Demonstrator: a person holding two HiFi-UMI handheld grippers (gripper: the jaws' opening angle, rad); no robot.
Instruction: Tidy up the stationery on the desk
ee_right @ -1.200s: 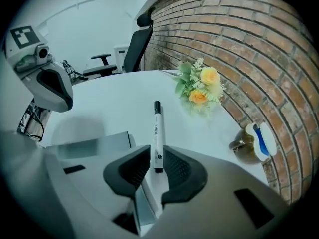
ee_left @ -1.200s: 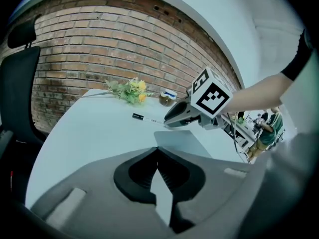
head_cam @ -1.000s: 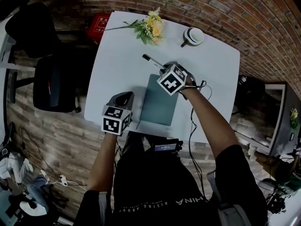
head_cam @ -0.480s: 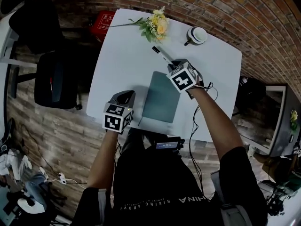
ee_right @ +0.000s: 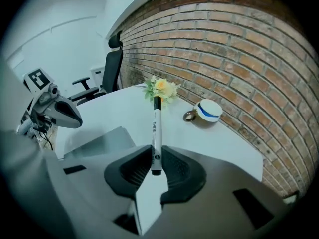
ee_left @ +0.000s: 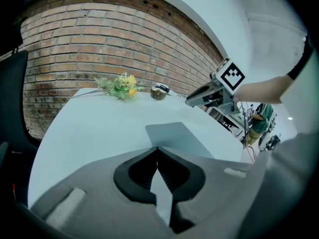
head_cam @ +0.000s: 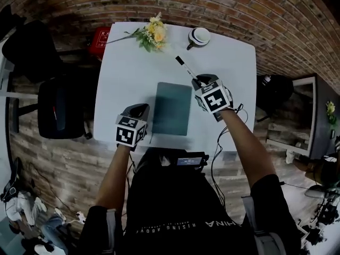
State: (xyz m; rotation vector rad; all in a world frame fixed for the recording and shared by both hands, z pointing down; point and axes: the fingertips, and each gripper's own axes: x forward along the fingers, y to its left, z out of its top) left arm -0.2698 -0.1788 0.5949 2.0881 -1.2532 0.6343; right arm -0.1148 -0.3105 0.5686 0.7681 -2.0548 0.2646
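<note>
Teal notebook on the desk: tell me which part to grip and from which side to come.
The teal notebook lies flat on the white desk, so only a thin edge offers itself. Probably grip its near left corner, coming in low from the left with the left claw, shut and empty beside it; the right claw holds the marker.

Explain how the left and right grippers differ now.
The left gripper is shut, empty; the right gripper, whose jaws have just been closing, grips a marker. The left gripper is by the left edge of the notebook; the right gripper by its far right corner. Both carry patterned cubes.
</note>
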